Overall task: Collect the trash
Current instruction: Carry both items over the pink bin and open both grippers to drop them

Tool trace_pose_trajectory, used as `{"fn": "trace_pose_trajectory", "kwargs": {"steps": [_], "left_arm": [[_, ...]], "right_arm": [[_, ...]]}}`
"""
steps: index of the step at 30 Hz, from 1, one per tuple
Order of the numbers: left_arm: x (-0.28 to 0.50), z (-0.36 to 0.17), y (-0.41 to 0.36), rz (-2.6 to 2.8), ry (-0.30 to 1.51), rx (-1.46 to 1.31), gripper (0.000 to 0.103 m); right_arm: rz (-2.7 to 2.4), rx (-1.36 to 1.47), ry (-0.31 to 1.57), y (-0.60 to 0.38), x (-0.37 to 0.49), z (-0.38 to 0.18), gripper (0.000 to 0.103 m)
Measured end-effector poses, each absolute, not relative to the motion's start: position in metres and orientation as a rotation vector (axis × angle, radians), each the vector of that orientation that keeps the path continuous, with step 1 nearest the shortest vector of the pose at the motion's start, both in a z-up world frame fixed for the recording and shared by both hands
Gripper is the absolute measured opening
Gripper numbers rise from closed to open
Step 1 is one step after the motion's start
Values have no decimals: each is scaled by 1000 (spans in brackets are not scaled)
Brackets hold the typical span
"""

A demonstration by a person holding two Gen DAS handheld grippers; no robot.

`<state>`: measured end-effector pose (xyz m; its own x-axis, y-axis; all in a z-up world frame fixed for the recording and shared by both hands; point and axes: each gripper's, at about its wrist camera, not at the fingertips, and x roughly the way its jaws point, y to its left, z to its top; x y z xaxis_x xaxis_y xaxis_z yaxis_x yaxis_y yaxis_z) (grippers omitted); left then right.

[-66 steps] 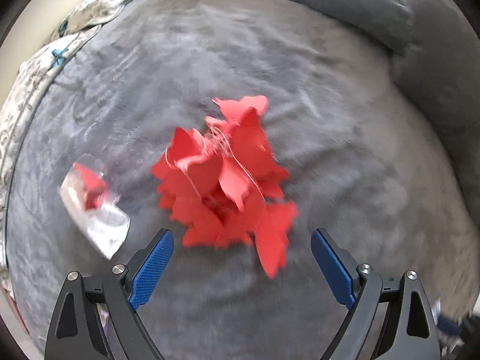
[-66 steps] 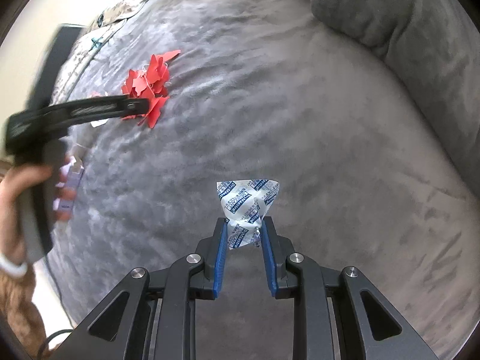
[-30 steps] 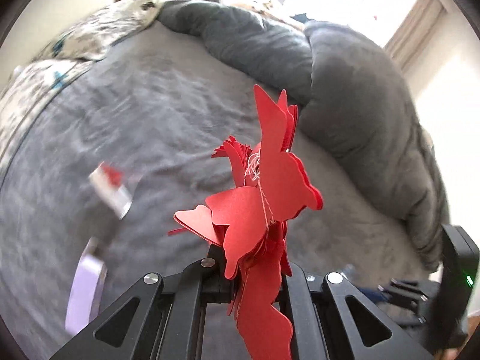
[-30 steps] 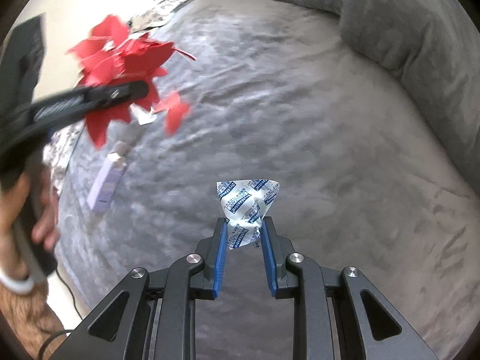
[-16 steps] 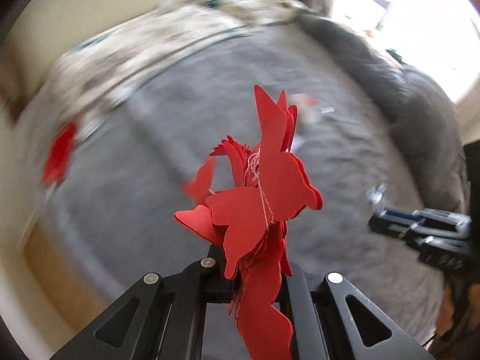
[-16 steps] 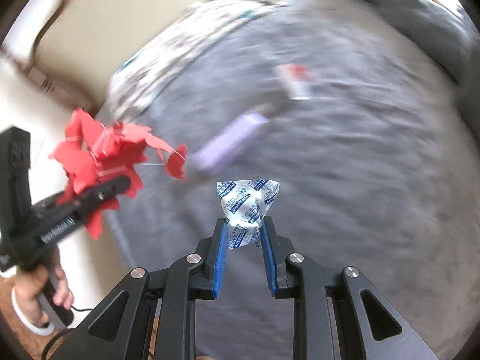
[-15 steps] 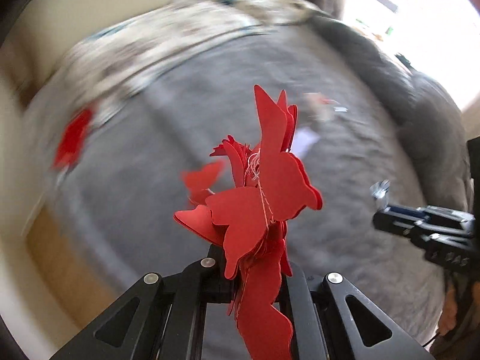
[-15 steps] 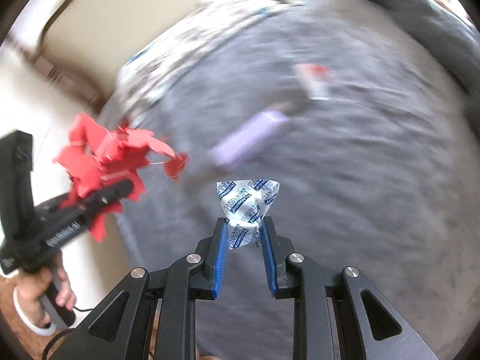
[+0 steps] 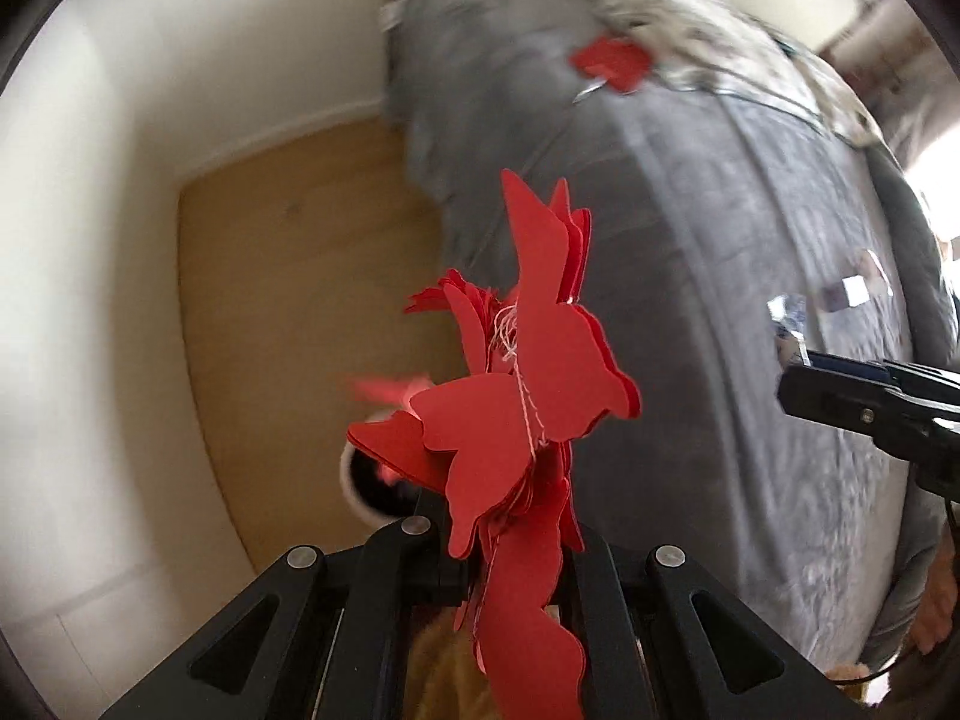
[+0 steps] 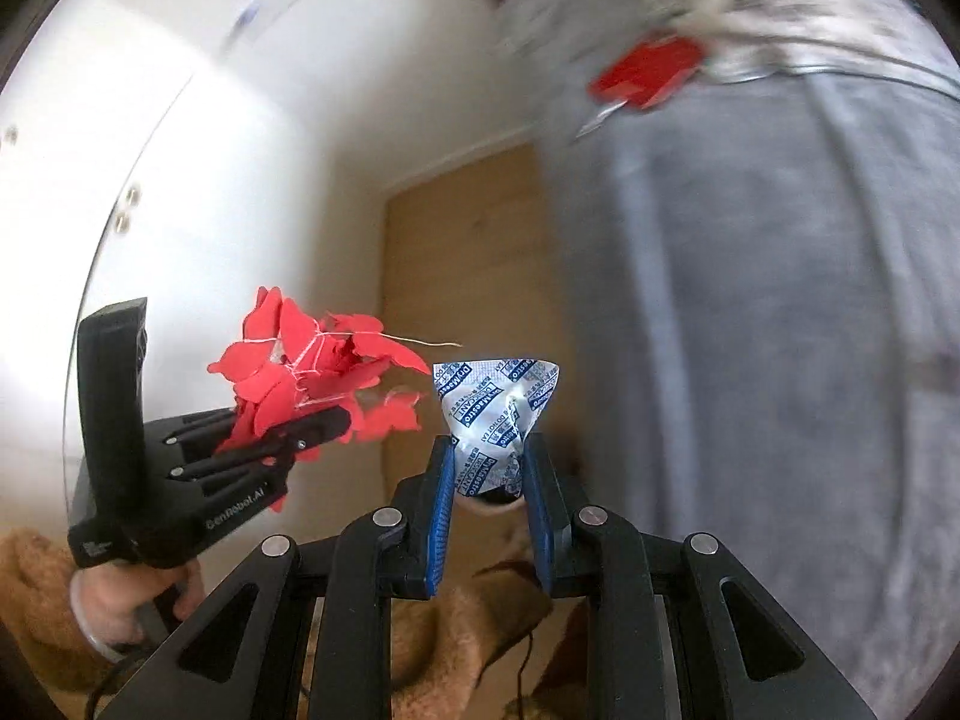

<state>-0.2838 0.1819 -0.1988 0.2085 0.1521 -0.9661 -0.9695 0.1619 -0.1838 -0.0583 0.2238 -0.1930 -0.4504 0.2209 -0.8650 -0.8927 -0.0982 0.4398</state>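
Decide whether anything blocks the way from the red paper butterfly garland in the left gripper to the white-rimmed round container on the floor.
Nothing visible does. The red paper butterfly garland, clamped in the left gripper, partly hides the white-rimmed round container; only wooden floor shows around it.

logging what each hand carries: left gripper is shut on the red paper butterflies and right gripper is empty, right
Not quite. The left gripper is shut on the red paper butterflies, but the right gripper is not empty: the right wrist view shows it shut on a white and blue desiccant packet.
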Motion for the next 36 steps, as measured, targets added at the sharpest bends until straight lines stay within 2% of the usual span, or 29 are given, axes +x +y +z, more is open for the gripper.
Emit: {"fn": "trace_pose_trajectory", "kwargs": {"steps": [7,14,20,24,25,27,28,33,36], "left_arm": [[-332,-253,163,1021,968,-1236,7],[-373,-291,155,1070,945,-1316,7],[-391,-318,156,1092,957,-1312,7],[-399,-327,156,1085,961,-1317,7],[-401,-329,155,1082,961,-1320,7],[-405,-333,154,1076,961,-1335,7],[-406,-335,154,1075,958,-1345,7],[-409,-342,157,1060,947,-1373,7],[-407,-346,158,1049,942,-1383,7]], "right_arm": [[1742,-1046,1413,235,-163,-253,22],[1691,-1196,1472,251,-209,-318,22],[1681,-1332,1441,260,-249,-367,22],[1696,-1395,1394,257,-267,-376,23],[1699,-1399,1390,258,-269,-377,25],[1695,-1418,1389,255,-274,-378,35],[1691,-1421,1388,255,-276,-379,36],[1671,-1430,1359,255,-279,-384,60],[1657,-1440,1356,258,-278,-385,61]]}}
